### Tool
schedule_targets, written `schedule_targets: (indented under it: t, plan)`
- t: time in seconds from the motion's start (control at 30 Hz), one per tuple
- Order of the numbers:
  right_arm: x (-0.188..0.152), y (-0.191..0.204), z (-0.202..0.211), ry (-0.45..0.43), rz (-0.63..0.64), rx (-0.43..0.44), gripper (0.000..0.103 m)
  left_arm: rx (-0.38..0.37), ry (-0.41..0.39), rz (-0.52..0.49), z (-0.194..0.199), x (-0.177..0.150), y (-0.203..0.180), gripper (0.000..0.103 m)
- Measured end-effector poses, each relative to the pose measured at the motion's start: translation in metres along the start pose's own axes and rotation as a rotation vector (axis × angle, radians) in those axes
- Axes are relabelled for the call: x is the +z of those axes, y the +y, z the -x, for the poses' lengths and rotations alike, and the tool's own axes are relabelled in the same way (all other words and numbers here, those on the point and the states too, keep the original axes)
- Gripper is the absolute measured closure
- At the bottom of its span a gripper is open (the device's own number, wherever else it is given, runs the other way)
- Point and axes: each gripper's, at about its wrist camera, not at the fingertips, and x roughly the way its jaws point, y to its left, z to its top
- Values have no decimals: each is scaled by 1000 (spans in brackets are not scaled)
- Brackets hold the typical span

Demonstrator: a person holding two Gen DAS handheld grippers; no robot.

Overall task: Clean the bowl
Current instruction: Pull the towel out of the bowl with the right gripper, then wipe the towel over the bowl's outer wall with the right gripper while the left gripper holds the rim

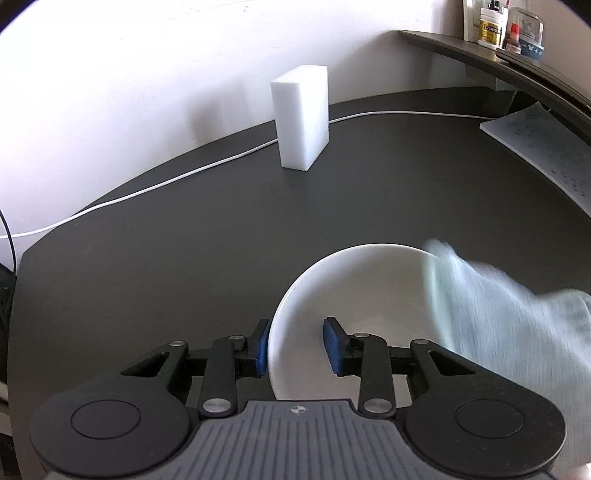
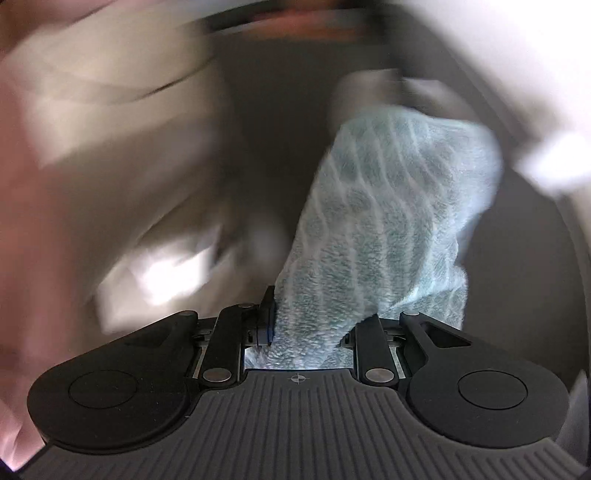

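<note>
Left wrist view: the left gripper (image 1: pixel 295 345), black jointed linkages tipped with blue pads (image 1: pixel 261 347), straddles the near rim of a smooth, glossy white bowl (image 1: pixel 354 295). One pad lies outside the wall and one inside, with a gap visible on the inner side, so the jaws stand apart around the rim rather than pressed onto it. The bowl rests on a matte, dark grey table (image 1: pixel 184 258), low and right of centre in this view. A pale blue-green cloth (image 1: pixel 491 325), streaked by motion blur, overlaps the bowl's right side. Farther back, a white rectangular foam block (image 1: pixel 303 118) stands upright on its narrow end, just in front of a thin white cable (image 1: pixel 166 182) that runs along the table's rear edge. A sheet of printed paper (image 1: pixel 546 147) lies at right beneath a curved dark shelf (image 1: pixel 498 62) carrying small jars (image 1: pixel 491 27).

Right wrist view: the right gripper (image 2: pixel 310 325) pinches the same cloth (image 2: pixel 388 229), a fluffy terry fabric with a raised wavy lattice pattern, bunched between the jaws and extending forward. Only the left blue pad (image 2: pixel 269 317) shows; the other is buried in fabric. The surroundings are heavily smeared; the pale curved mass at left is probably the bowl.
</note>
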Motion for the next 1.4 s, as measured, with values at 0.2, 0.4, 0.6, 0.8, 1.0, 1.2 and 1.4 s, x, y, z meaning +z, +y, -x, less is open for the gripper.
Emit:
schedule_targets:
  t: [0.2,0.4,0.6,0.8,1.0,1.2,1.4]
  plan:
    - [-1,-32,-5,4,-84,-217,80,-4,13,85,0,-3,5,74]
    - [10,-81,-16,-107,-297,-408,78,36,-6,219,-1,-7,4,75]
    - [23,-129,-27,-218,-505,-582,82,80,-7,242,-6,2,3,75]
    - [35,-166,-43,-251,-607,-602,81,71,5,236,-7,4,3,75]
    - [38,-97,-36,-195,-510,-568,81,84,-1,230,-6,2,-2,75]
    - [56,-57,-37,-281,-472,-453,81,85,-1,218,-5,1,-4,75]
    - [45,-69,-44,-310,-480,-454,83,60,23,230,0,-4,1,78]
